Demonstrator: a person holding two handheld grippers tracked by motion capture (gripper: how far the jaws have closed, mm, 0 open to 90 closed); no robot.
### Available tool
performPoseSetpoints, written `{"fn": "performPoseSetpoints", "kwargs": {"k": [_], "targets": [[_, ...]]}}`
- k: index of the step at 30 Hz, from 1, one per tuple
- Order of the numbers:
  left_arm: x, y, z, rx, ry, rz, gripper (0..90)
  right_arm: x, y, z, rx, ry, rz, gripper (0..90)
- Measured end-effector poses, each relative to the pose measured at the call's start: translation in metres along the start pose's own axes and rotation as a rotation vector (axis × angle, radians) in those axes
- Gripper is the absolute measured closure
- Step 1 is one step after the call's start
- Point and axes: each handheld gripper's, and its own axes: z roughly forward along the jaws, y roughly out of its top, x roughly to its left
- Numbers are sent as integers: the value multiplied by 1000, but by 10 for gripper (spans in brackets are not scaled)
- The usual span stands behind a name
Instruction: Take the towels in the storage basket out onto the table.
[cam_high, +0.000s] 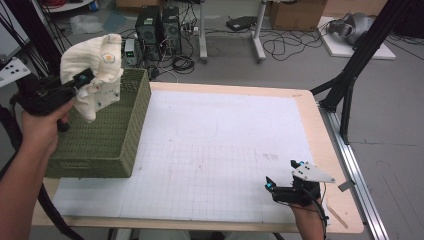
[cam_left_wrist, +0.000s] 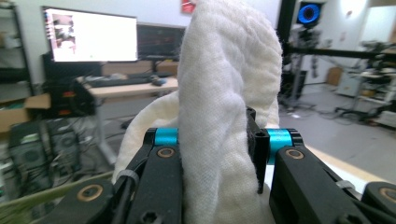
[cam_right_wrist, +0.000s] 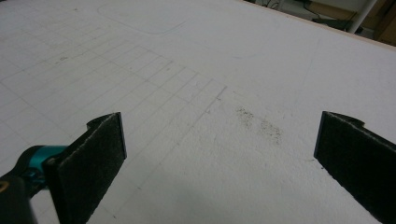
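Two tools: left tool (cam_high: 82, 80) clamping white cloth (cam_high: 95, 65) above green basket (cam_high: 107, 135), right tool (cam_high: 282, 180) gaping.

Basket (cam_high: 107, 135) interior (behind cloth (cam_high: 95, 70)) hidden

A white gridded mat (cam_high: 225, 150) covers most of the light wooden desk (cam_high: 320, 130), a faint rounded outline drawn near its centre. Beyond the desk's far edge, at upper left of the frame, two black computer towers (cam_high: 159, 27) stand on the grey floor amid tangled cables (cam_high: 280, 47). A cardboard box (cam_high: 297, 14) sits at upper right, and a black metal stand (cam_high: 350, 80) leans in beside the desk's right edge
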Motion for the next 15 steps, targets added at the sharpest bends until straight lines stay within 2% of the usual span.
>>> {"fn": "performPoseSetpoints", "kwargs": {"k": [5, 10, 15], "targets": [[-21, 0, 14, 1, -78, 12, 747, 0, 0, 0, 0, 0, -1, 14], [-39, -2, 26, 0, -144, 6, 747, 0, 0, -1, 0, -2, 0, 14], [-63, -12, 45, 25, -222, 7, 747, -1, 0, 0, -2, 1, -3, 13]]}}
